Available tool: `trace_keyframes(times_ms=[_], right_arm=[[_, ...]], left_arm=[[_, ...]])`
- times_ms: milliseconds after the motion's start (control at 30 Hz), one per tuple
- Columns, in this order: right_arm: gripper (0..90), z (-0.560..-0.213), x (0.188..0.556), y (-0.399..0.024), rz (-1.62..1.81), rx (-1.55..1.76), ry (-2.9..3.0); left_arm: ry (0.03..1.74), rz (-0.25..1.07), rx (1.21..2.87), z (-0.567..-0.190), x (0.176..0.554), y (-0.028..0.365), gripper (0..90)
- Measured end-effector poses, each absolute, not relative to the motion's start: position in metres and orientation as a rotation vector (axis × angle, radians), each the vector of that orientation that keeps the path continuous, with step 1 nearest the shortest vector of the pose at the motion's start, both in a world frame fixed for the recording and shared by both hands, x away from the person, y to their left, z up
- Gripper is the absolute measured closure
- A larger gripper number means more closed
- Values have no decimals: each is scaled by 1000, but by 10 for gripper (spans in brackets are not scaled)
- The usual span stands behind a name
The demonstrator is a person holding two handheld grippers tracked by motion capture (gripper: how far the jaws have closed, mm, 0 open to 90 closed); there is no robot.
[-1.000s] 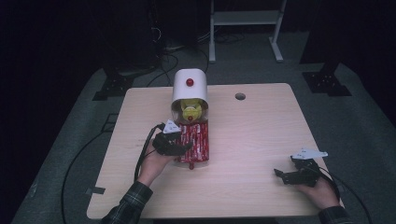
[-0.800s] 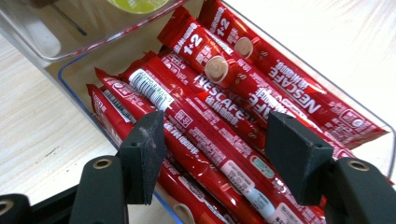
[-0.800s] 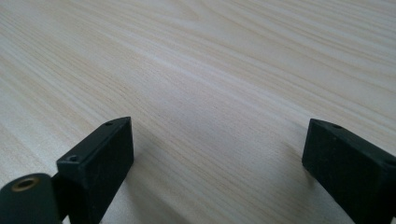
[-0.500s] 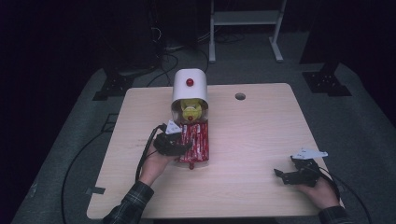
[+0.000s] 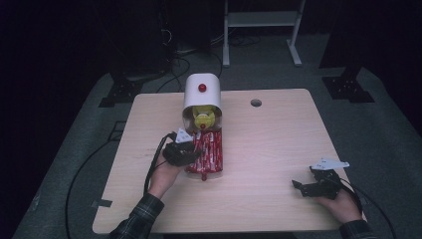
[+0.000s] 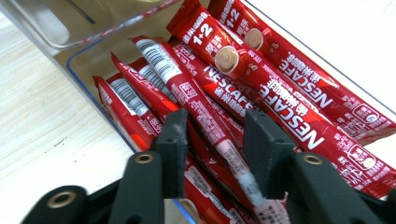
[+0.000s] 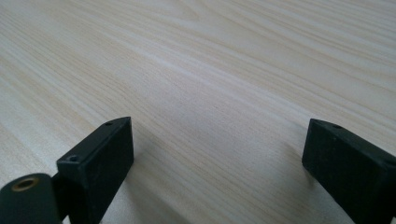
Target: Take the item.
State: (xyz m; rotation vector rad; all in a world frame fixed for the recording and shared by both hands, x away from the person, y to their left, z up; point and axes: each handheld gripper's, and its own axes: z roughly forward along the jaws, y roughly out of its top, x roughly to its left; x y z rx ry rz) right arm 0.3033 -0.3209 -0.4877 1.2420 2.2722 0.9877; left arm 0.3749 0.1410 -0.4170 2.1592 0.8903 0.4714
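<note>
Left gripper view is looked at first: the left gripper (image 6: pixel 215 149) is held low over a clear plastic tray (image 6: pixel 88 79) filled with red Nescafe coffee stick sachets (image 6: pixel 280 93), and one sachet with a pale sealed end (image 6: pixel 233 161) is seen running between the two black jaws. Its long axis lies nearly along the jaws' own direction, from upper left down to the lower right, so it is judged that a closing of the jaws would catch it across its narrow width. The jaws are partly open and nothing is gripped yet, as far as can be told; whether the pads already touch the sachet cannot be decided. In the high view the tray (image 5: pixel 219 149) is seen in front of a white domed dispenser with a red knob (image 5: pixel 202 92), and the left gripper (image 5: pixel 191 154) is at its left edge, clearly the nearer one. The right gripper (image 5: pixel 306 186) rests well apart on the pale wooden table (image 5: pixel 278 134), its jaws wide open and empty. The yellow object (image 5: pixel 204 117) inside the dispenser is too small to be identified
</note>
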Motion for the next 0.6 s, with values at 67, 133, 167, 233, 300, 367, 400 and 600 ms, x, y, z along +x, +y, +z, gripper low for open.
trace_keyframes(times_ms=[67,133,167,233,300,367,400,600], right_arm=[[78,-488,303,-321,988,1242,2272],[78,-488,303,-321,988,1241,2272],[78,-488,303,-321,988,1242,2272],[78,-488,303,-321,988,1241,2272],[78,-488,303,-321,988,1242,2272],[78,-488,303,-321,988,1241,2273],[78,-488,303,-321,988,1241,2273],[78,-488,303,-321,989,1240,2273]], left_arm=[[887,474,2152,-416,374,142,650],[883,469,2136,-415,373,142,701],[882,471,2134,-413,373,143,726],[876,457,2115,-412,372,144,800],[877,445,2117,-411,372,144,819],[878,435,2121,-411,373,145,828],[880,435,2120,-411,372,145,831],[870,448,2099,-406,370,145,846]])
